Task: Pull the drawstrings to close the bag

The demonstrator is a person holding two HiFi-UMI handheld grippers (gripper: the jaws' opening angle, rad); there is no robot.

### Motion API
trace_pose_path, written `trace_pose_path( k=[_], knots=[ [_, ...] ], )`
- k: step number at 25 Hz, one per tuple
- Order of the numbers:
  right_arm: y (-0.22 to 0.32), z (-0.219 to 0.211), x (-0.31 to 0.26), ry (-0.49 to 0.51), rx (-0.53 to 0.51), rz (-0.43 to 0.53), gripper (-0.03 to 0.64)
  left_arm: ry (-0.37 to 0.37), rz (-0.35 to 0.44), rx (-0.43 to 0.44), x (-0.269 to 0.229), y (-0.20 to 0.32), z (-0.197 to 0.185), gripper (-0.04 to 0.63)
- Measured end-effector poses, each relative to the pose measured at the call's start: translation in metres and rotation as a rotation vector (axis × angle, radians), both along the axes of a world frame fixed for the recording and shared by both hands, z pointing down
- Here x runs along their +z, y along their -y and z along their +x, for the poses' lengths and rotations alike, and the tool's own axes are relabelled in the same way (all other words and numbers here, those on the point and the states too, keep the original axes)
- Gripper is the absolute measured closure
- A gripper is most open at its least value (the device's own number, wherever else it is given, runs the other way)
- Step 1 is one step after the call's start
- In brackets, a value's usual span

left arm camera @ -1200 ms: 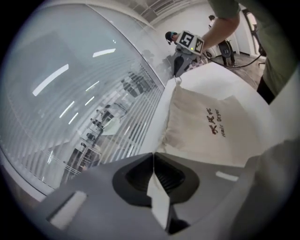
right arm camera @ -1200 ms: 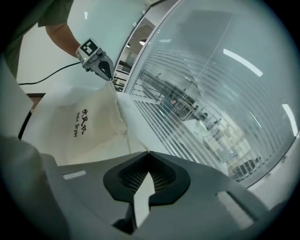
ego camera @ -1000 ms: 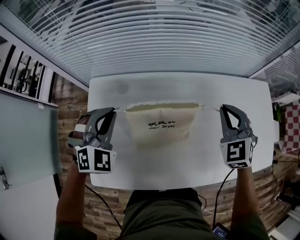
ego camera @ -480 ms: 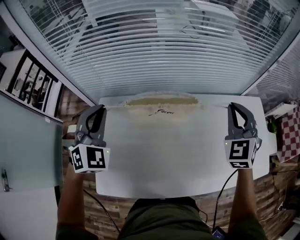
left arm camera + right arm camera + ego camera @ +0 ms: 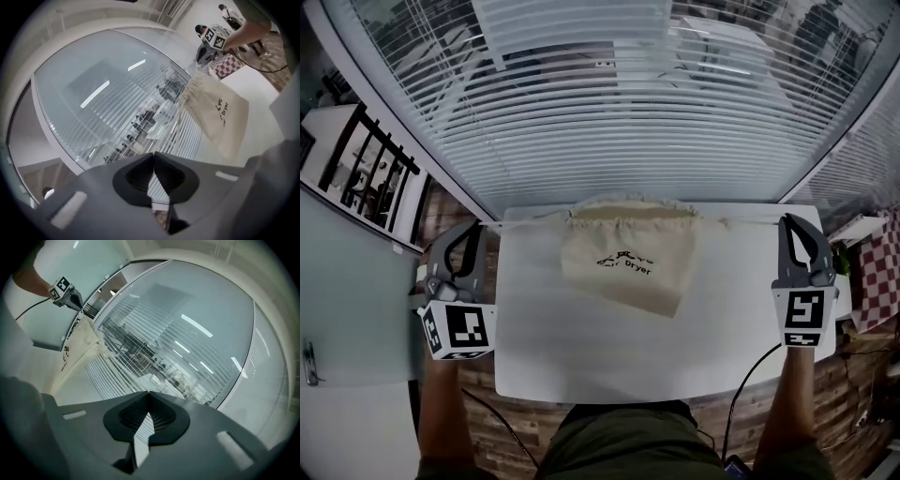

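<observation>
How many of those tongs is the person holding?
2: left tongs at the white table's left edge, right tongs at its right edge, each pinching a drawstring of the beige bag between them.

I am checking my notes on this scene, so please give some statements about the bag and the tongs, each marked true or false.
1. The mouth of the bag is gathered. True.
2. The left tongs stand wide open. False: their jaws are together.
3. The bag is red. False: it is beige with dark print.
4. The right tongs are shut on a drawstring. True.
5. Both tongs hover over the bag's middle. False: one is at each side of the white table, the bag between them.
</observation>
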State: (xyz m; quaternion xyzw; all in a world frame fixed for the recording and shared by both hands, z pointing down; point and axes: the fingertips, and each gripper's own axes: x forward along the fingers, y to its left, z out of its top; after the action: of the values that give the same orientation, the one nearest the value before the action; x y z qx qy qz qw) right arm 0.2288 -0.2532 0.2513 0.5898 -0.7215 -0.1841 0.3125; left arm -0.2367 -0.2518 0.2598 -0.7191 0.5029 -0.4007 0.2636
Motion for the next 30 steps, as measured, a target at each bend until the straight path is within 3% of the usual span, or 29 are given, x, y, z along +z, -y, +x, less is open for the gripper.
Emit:
trace_pose_path(
  k=[7,13,24,30],
  knots=[
    [-0.011,0.024,-0.005,0.031,0.02,0.032,0.606,-0.166,0.006,-0.075,-0.014,-0.007,-0.021,0.584],
    [-0.012,0.028,-0.015,0.08,0.019,0.039,0.606,-0.228,0.022,-0.136,-0.028,-0.004,-0.04,0.584],
    [-0.019,0.047,-0.032,0.168,0.038,0.07,0.606,-0.411,0.047,-0.157,-0.045,-0.006,-0.068,0.584],
    [-0.019,0.062,-0.039,0.215,0.056,0.084,0.606,-0.458,0.063,-0.17,-0.052,-0.012,-0.079,0.584]
  ],
)
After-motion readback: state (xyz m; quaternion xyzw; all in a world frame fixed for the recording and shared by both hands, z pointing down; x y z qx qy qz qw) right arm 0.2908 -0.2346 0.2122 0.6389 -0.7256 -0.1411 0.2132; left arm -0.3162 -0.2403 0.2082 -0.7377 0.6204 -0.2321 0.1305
